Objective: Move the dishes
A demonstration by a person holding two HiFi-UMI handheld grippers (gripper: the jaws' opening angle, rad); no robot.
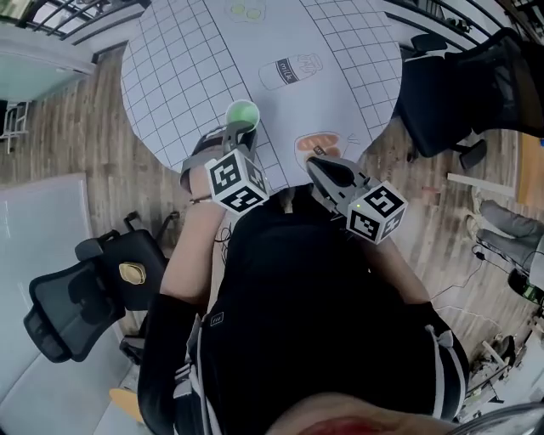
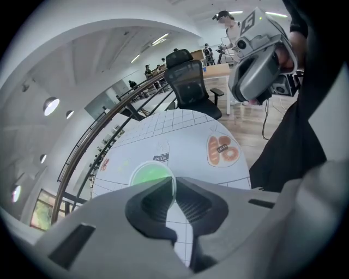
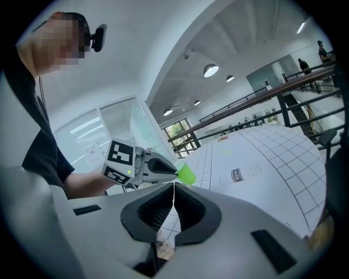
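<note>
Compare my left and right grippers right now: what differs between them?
The left gripper is shut on the rim of the green cup. The right gripper is shut with its jaws touching and nothing between them. The left gripper reaches farther over the table, while the right gripper sits at its near edge, over the bread print. Both are closed.

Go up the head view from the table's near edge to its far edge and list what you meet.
Near to far: bread drawing → green cup → milk drawing → pale green drawing.
</note>
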